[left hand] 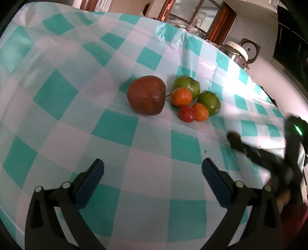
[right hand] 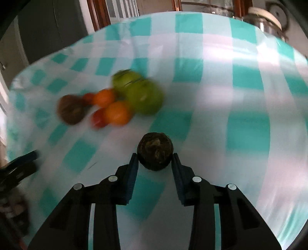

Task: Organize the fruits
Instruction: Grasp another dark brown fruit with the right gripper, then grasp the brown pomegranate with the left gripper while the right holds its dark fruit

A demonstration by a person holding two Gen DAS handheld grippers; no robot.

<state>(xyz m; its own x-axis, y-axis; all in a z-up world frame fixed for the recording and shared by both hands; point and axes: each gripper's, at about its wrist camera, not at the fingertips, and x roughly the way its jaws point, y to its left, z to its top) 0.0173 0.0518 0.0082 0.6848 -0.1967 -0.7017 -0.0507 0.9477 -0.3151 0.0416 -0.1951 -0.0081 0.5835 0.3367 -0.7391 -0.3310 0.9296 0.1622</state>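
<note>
A cluster of fruit lies on the checked tablecloth (left hand: 57, 92): a large brown fruit (left hand: 146, 95), two green tomatoes (left hand: 186, 85), two orange fruits (left hand: 181, 97) and a small red tomato (left hand: 186, 113). My left gripper (left hand: 153, 161) hangs open and empty, short of the cluster. In the right wrist view my right gripper (right hand: 155, 156) is shut on a small dark brown round fruit (right hand: 155, 149), to the right of the blurred cluster (right hand: 117, 112). The right gripper (left hand: 233, 137) shows as a dark blur at the right of the left wrist view.
A steel pot with a white lid (left hand: 238, 51) stands past the table's far right edge, beside a glass-fronted wooden cabinet (left hand: 194, 17). The cloth hangs over the far edge. The left gripper (right hand: 21, 161) shows at the left edge of the right wrist view.
</note>
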